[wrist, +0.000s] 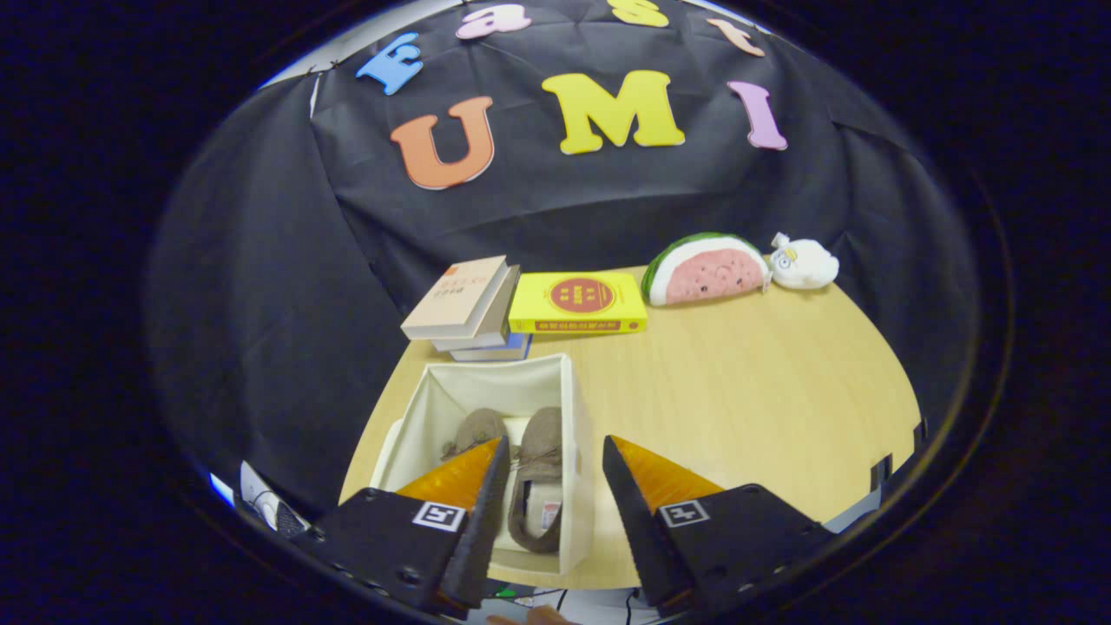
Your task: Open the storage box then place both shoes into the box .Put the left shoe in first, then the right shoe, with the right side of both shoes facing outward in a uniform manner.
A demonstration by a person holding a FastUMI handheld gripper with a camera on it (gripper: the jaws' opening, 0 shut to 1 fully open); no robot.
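A cream fabric storage box (568,408) stands open on the round wooden table (764,417), just ahead of and below my fingers. Two brown moccasin shoes lie inside it side by side. The right-hand shoe (536,477) shows between my fingers, toe pointing away. The left-hand shoe (473,430) is partly hidden behind my left finger. My gripper (555,451) hovers above the box's near end, open, with nothing held.
Behind the box lies a stack of books (469,308) and a yellow book (577,302). A watermelon-slice plush (705,269) and a small white plush (803,262) sit at the table's far edge. Bare tabletop spreads to the right of the box.
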